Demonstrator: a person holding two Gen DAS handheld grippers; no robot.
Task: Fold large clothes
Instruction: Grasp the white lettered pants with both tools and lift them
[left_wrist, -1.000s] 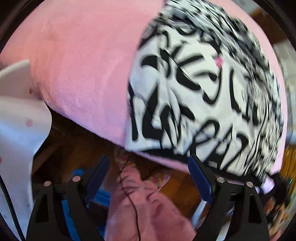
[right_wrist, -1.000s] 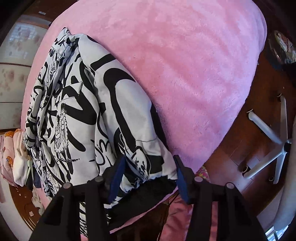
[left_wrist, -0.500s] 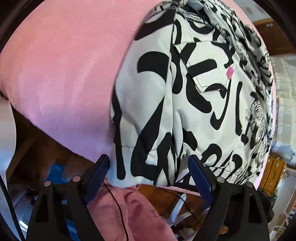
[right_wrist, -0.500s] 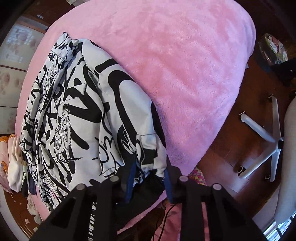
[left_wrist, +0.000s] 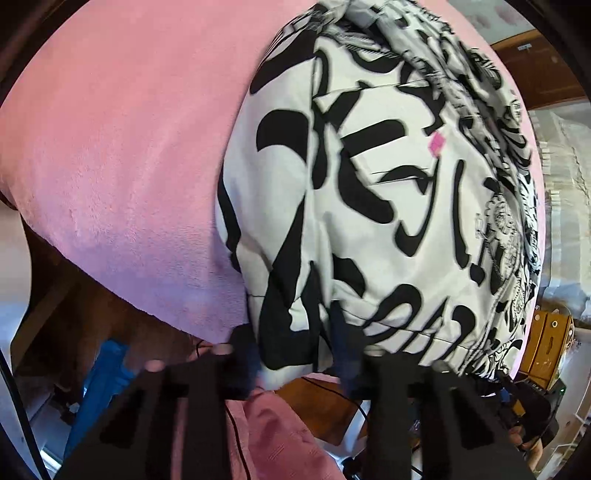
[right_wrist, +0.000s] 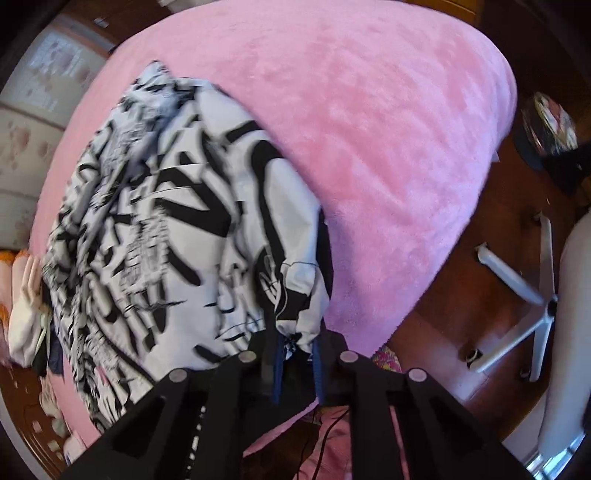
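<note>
Both claws have just been closing on the near hem of a black-and-white printed jacket, which a second ago lay loose between wide jaws. Now the left claw pinches the hem's left corner and the right claw clenches the gathered right corner. In the right wrist view the cloth there bunches and looks slightly raised. Otherwise the jacket lies spread lengthwise on a bed covered by a pink fleece blanket, its hem at the near edge. Judging by this, the grasp for the first fold is just made; next, both corners likely need lifting together and carrying toward the collar. A white chair base stands on the wooden floor nearby.
</note>
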